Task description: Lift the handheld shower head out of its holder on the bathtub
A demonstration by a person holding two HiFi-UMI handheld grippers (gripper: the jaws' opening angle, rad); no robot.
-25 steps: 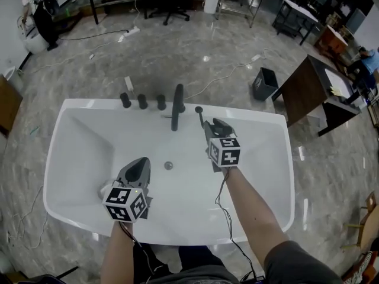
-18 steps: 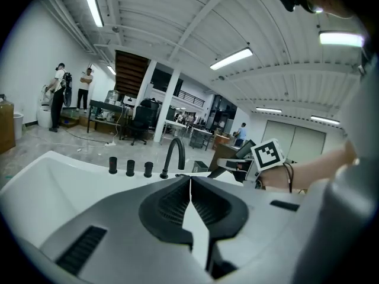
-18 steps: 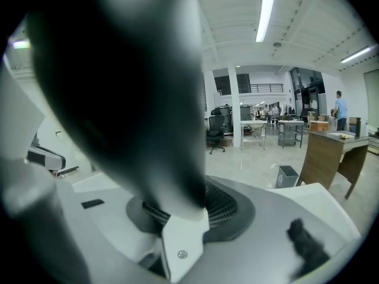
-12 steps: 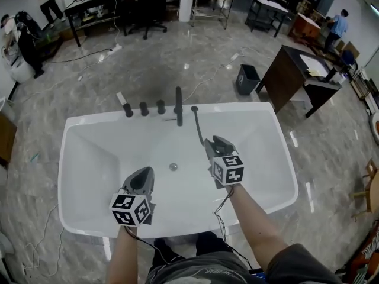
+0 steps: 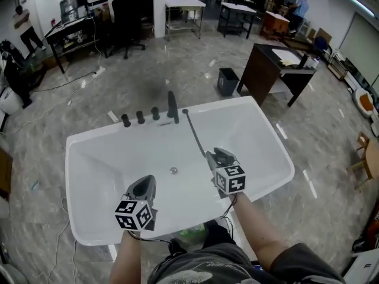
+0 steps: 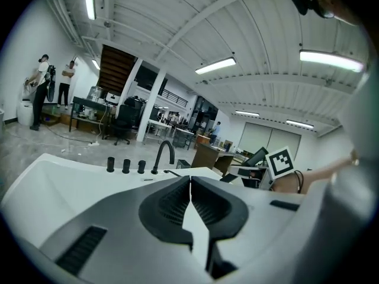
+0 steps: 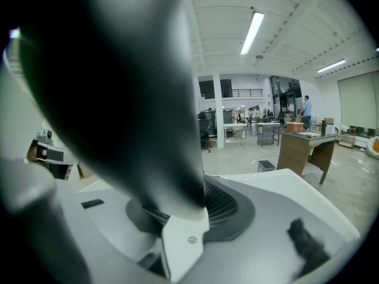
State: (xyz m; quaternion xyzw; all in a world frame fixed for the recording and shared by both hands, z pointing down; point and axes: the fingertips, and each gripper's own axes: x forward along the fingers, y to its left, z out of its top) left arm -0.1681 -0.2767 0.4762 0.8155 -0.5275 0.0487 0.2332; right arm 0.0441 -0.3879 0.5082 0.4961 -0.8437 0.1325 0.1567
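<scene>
Left gripper (image 5: 144, 182), lower left of head view: jaws together, empty, over tub (image 5: 266, 136). Knobs (image 5: 140, 118) and faucet (image 5: 172, 106): upper centre, on tub's far rim. Hose (image 5: 194, 132): straight from rim down to right gripper (image 5: 214, 153), centre right, clamped on dark shower head (image 7: 118, 87), out of holder, above tub

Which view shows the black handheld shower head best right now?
Head view: the black handheld shower head sits in the right tool, hose trailing to the white bathtub's rim. The right gripper view shows only a dark blur; the left gripper view misses it.
</scene>
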